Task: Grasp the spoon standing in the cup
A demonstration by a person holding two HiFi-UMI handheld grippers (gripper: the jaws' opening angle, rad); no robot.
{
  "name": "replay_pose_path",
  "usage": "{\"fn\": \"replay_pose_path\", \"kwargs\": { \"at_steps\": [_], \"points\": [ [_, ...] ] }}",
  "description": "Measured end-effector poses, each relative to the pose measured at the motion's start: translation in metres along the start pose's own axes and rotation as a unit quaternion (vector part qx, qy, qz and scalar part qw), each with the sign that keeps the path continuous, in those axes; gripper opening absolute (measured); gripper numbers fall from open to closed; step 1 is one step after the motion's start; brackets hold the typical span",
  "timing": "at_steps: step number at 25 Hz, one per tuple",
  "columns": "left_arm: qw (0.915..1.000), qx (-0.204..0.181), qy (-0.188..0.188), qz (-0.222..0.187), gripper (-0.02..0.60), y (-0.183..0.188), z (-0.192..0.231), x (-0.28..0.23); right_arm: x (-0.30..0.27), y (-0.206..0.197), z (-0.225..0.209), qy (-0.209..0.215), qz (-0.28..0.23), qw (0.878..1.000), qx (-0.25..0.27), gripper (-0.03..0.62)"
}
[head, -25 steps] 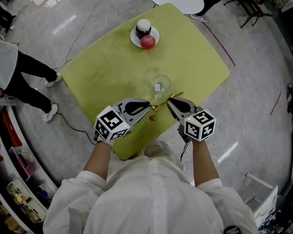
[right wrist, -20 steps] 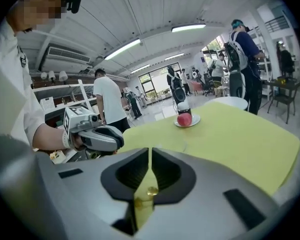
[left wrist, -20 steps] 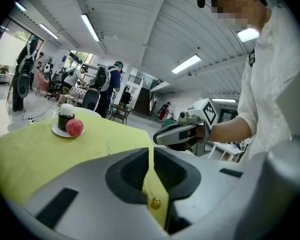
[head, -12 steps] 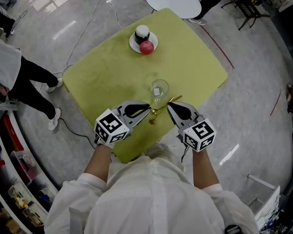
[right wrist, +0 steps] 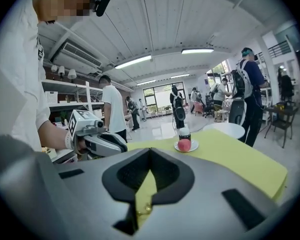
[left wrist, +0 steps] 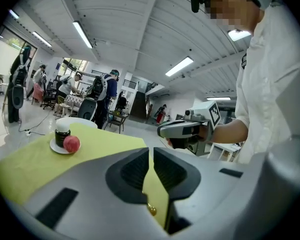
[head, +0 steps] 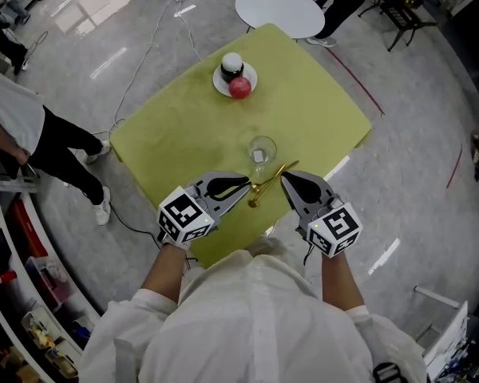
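Reopening first — my right gripper [head: 285, 177] and left gripper [head: 245, 183] are both closed, empty; then straddle gold spoon [head: 271, 183] by glass cup [head: 261, 147], squeeze squarely.

Red apple [head: 239, 88] beside dark jar [head: 232, 62] on saucer [head: 220, 79]

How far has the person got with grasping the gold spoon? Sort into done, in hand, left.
Done: the left gripper and right gripper flank the spoon on the near side of the cup. In hand: the right one's fingers are together, gold showing low between them in its view; a pinch isn't clear. Left: a sure grip.
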State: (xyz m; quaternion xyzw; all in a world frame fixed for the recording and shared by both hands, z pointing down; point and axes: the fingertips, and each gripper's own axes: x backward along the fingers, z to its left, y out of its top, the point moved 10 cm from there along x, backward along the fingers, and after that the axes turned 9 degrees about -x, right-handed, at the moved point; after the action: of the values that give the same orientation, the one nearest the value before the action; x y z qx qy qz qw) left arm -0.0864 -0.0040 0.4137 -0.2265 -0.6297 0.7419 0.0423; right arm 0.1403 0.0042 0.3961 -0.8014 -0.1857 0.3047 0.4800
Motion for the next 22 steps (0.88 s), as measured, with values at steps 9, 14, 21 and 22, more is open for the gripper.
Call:
{"fn": "replay_pose_path", "kwargs": {
  "at_steps": [9,14,21,22],
  "points": [
    [0.9997,-0.023,-0.001,0.006,0.032,0.008,-0.001,0.009,0.003,0.004,0.004,-0.005,-0.023,1.0,0.008,0.003],
    [0.9996,-0.027,-0.002,0.008,0.032,0.008,-0.003,0.011,0.003,0.001,0.004,-0.005,-0.029,1.0,0.008,0.003],
    [0.9996,-0.024,-0.009,0.011,0.032,0.012,-0.008,0.01,0.01,0.003,0.008,-0.008,-0.024,1.0,0.008,0.003],
    [0.9996,-0.024,-0.01,0.012,0.032,0.011,-0.007,0.01,0.009,0.002,0.008,-0.009,-0.024,1.0,0.007,0.003]
  ]
}}
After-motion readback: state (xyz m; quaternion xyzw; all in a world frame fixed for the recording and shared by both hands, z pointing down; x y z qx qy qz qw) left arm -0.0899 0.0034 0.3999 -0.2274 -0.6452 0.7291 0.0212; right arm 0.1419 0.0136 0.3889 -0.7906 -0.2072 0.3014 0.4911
